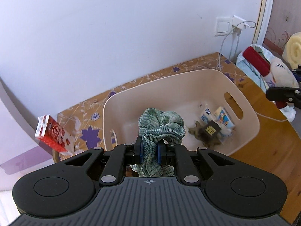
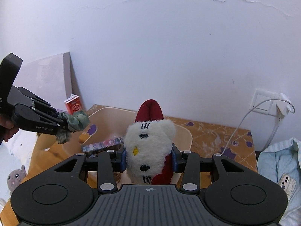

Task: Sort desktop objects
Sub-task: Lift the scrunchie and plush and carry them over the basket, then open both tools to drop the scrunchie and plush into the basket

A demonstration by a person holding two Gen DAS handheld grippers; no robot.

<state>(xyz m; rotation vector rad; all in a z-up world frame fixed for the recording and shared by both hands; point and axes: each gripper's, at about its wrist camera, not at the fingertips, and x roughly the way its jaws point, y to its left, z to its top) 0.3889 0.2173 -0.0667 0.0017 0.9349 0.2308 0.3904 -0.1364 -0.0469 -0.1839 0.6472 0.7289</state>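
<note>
My left gripper [image 1: 150, 151] is shut on a crumpled green cloth [image 1: 160, 128] and holds it over the near rim of a cream plastic basket [image 1: 169, 79]. The basket holds small packets [image 1: 222, 116] and a dark item [image 1: 208, 131]. My right gripper [image 2: 148, 158] is shut on a white cat plush with red clothes [image 2: 148, 141], held above the basket [image 2: 185, 131]. The left gripper with the cloth [image 2: 75, 122] shows at the left of the right wrist view. The plush and right gripper [image 1: 282, 94] show at the right edge of the left wrist view.
A red snack box [image 1: 52, 133] stands left of the basket by the wall. A patterned cloth [image 1: 197, 64] covers the wooden desk behind it. A charger cable [image 2: 244, 122] runs from a wall socket [image 2: 267, 101]. A light blue bag with a phone [image 2: 286, 182] lies right. A grey plush [image 2: 16, 177] lies far left.
</note>
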